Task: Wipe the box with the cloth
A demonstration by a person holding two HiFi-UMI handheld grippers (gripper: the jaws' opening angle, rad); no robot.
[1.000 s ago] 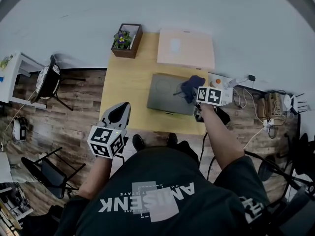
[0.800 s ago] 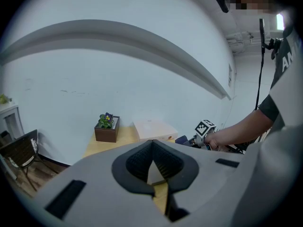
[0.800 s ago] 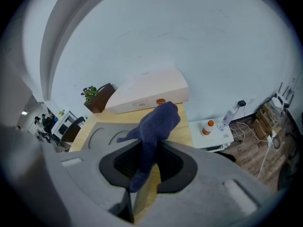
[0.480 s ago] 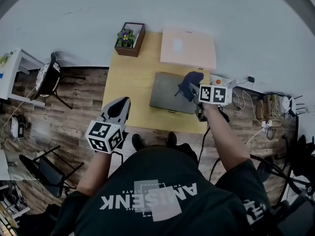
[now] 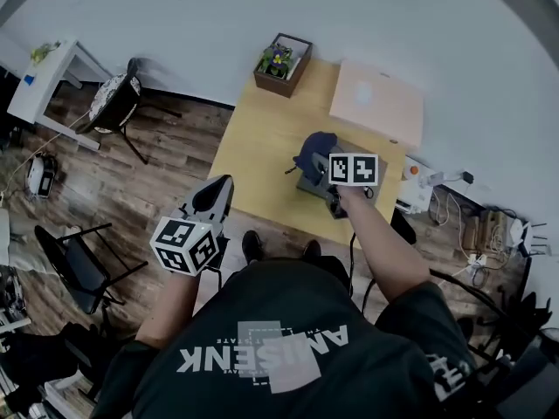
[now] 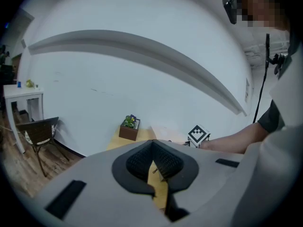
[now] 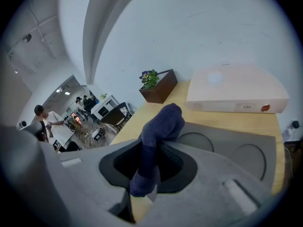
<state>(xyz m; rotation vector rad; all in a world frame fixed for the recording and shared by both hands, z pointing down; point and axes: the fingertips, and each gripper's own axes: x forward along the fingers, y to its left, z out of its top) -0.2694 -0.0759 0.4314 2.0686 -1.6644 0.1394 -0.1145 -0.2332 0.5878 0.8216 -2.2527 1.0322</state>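
Note:
A dark blue cloth (image 5: pixel 316 151) hangs bunched between the jaws of my right gripper (image 5: pixel 325 166), which is shut on it. The cloth (image 7: pixel 161 124) rests on a flat grey box (image 5: pixel 310 185) that lies on the yellow wooden table (image 5: pixel 262 147). In the right gripper view the grey box (image 7: pixel 222 135) shows round imprints on its top, just past my right gripper (image 7: pixel 151 160). My left gripper (image 5: pixel 217 195) is held over the floor, short of the table's near left edge. Its jaws (image 6: pixel 152 162) stand together with nothing between them.
A pale pink box (image 5: pixel 377 101) lies at the table's far right, and a brown planter with flowers (image 5: pixel 281 62) stands at the far edge. Left of the table are a chair (image 5: pixel 118 103) and a white side table (image 5: pixel 44 81). Cables and a power strip (image 5: pixel 428 186) lie to the right.
My right gripper has dragged the cloth leftward across the grey box. The head view has swung, so the table now sits further right. My left gripper has barely moved.

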